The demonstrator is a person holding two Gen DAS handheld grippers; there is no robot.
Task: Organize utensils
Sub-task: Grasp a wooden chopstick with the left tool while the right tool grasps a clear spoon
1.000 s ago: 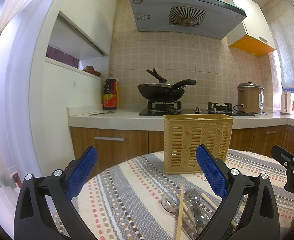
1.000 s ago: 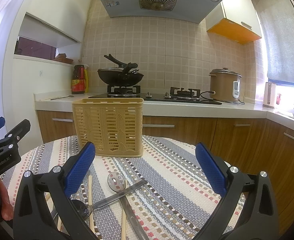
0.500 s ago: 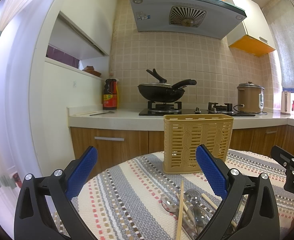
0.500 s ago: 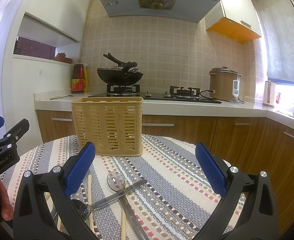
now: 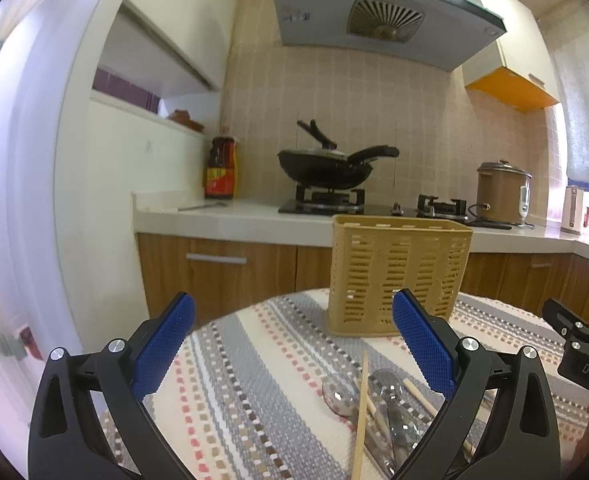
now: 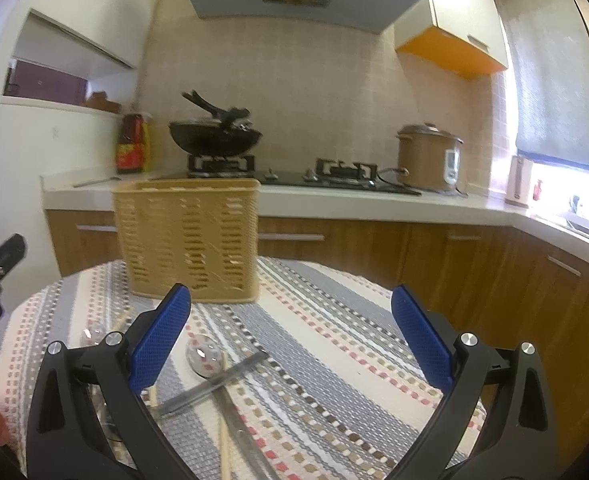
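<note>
A tan slotted utensil basket point(image 5: 398, 276) point(image 6: 188, 240) stands upright on the round table's striped cloth point(image 5: 254, 384) point(image 6: 334, 332). Loose utensils lie in front of it: metal spoons point(image 5: 386, 388) point(image 6: 204, 356), wooden chopsticks point(image 5: 361, 412) point(image 6: 224, 444) and a flat metal handle point(image 6: 214, 384). My left gripper point(image 5: 294, 340) hovers open above the cloth, left of the pile, holding nothing. My right gripper point(image 6: 290, 332) is open too, over the right part of the pile, with nothing between its blue pads point(image 6: 422, 336). Each gripper shows at the edge of the other's view.
Behind the table runs a kitchen counter point(image 5: 234, 216) with a black wok point(image 5: 326, 168) on the stove, a sauce bottle point(image 5: 220, 174) and a brown rice cooker point(image 6: 428, 158). Wooden cabinets point(image 6: 474, 264) sit below. The table edge falls away on the right point(image 6: 474, 392).
Both grippers have moved forward and down towards the table; the basket and utensils look larger and the right view is blurred by motion. Both stay open.
</note>
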